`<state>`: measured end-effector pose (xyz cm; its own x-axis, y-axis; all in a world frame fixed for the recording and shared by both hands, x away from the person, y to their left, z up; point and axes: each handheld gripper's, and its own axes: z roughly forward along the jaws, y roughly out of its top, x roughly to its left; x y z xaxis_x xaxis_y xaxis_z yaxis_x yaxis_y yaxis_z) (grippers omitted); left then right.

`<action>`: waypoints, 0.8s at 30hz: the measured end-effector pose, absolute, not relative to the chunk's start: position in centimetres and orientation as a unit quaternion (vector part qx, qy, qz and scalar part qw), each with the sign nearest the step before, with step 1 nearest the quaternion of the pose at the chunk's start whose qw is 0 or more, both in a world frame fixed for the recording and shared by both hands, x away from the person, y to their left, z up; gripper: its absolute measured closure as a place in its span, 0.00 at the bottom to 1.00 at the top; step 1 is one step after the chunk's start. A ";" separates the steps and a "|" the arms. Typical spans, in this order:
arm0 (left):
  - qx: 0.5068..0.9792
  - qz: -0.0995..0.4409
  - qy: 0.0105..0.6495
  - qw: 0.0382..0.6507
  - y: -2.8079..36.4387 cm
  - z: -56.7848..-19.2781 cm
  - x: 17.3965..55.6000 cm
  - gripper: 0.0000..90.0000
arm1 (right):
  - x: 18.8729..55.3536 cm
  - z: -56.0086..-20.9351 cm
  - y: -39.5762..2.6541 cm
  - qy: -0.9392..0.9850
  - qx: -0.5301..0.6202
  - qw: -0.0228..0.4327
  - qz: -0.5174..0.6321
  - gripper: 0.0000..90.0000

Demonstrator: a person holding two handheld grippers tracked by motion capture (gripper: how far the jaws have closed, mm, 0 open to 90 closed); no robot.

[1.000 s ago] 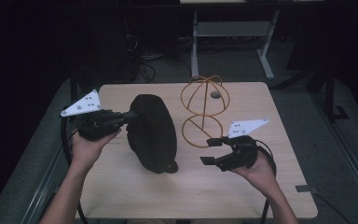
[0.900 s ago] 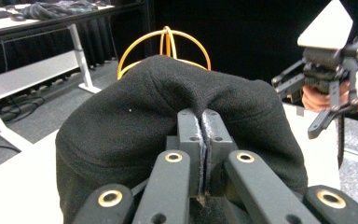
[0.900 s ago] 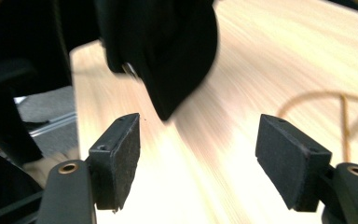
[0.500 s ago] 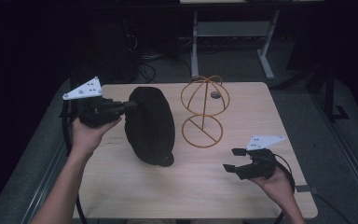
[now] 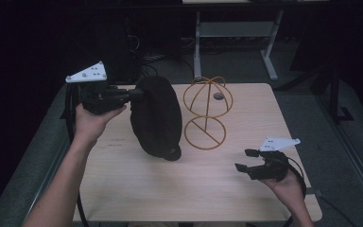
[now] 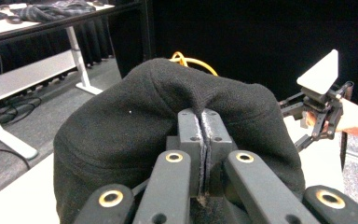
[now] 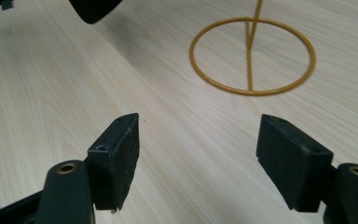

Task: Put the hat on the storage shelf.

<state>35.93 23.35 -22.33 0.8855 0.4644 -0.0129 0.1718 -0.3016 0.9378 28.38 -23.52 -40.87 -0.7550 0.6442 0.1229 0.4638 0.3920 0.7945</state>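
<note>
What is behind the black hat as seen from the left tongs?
Behind the black hat, a bit of the yellow wire stand peeks over its top; the hat covers the rest. The right tongs show off to the side.

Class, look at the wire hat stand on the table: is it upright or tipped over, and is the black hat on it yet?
Upright and bare. The wire hat stand rests on its ring base; the black hat hangs beside it, pinched in the left tool.

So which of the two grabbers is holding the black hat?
The left gripper: its jaws are pinched shut on the black hat. The right gripper is open, holding nothing.
</note>
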 end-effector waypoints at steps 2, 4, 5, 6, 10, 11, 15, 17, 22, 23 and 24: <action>0.797 0.133 0.199 0.555 23.1 -21.9 36.2 0.99 | 28.4 -41.0 -23.7 0.827 0.340 0.105 0.435 0.33; 0.797 0.133 0.198 0.555 22.8 -21.6 36.5 0.99 | 28.5 -41.0 -23.9 0.825 0.343 0.107 0.437 0.33; 0.797 0.134 0.196 0.555 22.6 -21.4 36.7 0.99 | 28.5 -41.1 -24.0 0.824 0.345 0.107 0.437 0.32; 0.797 0.133 0.194 0.556 22.5 -21.2 36.8 0.99 | 28.5 -41.1 -24.1 0.823 0.346 0.107 0.437 0.32; 0.797 0.133 0.191 0.558 21.6 -20.5 37.5 0.99 | 28.5 -41.2 -24.5 0.820 0.351 0.111 0.438 0.32; 0.796 0.135 0.192 0.558 21.4 -20.3 37.6 0.99 | 28.5 -41.3 -24.6 0.819 0.353 0.112 0.437 0.32; 0.794 0.135 0.188 0.561 20.4 -19.7 38.3 0.99 | 28.4 -41.5 -25.3 0.818 0.357 0.115 0.436 0.32; 0.793 0.134 0.188 0.563 19.9 -19.5 38.6 0.99 | 28.3 -41.6 -25.7 0.814 0.362 0.117 0.438 0.32; 0.794 0.128 0.180 0.567 18.5 -18.7 39.6 0.99 | 28.2 -41.8 -26.4 0.807 0.369 0.124 0.444 0.32; 0.794 0.127 0.178 0.567 18.2 -18.5 39.7 0.99 | 28.2 -41.8 -26.5 0.806 0.371 0.125 0.443 0.32; 0.796 0.127 0.175 0.566 17.8 -18.2 39.9 0.99 | 28.2 -41.8 -26.5 0.806 0.372 0.125 0.443 0.32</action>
